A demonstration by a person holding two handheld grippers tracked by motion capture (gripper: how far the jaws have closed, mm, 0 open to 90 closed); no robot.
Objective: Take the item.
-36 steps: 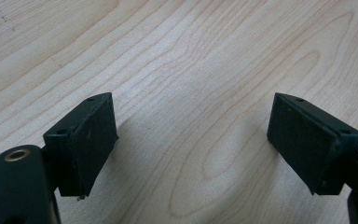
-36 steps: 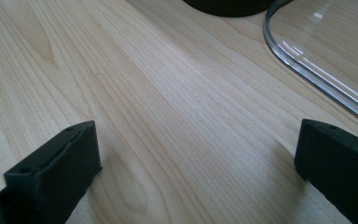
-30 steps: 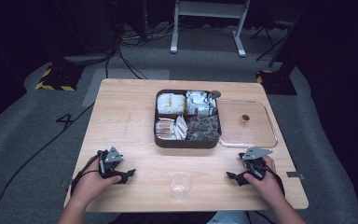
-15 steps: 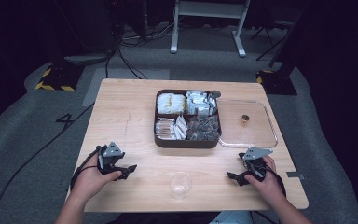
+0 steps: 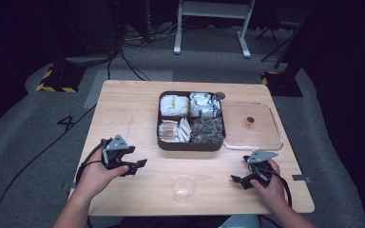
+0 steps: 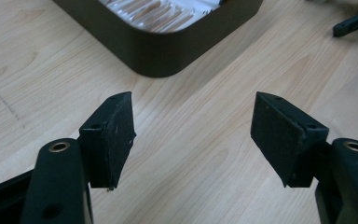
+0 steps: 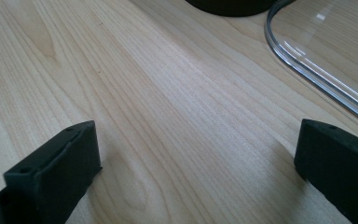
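A clear plastic cup (image 5: 183,186) stands empty near the table's (image 5: 123,104) front edge, between the left gripper (image 5: 132,164) and right gripper (image 5: 240,179), both with jaws apart and holding nothing. Toward the back edge, a dark four-compartment tray (image 5: 190,143) holds packets and sachets. A clear lid (image 5: 275,128) touches its right side.
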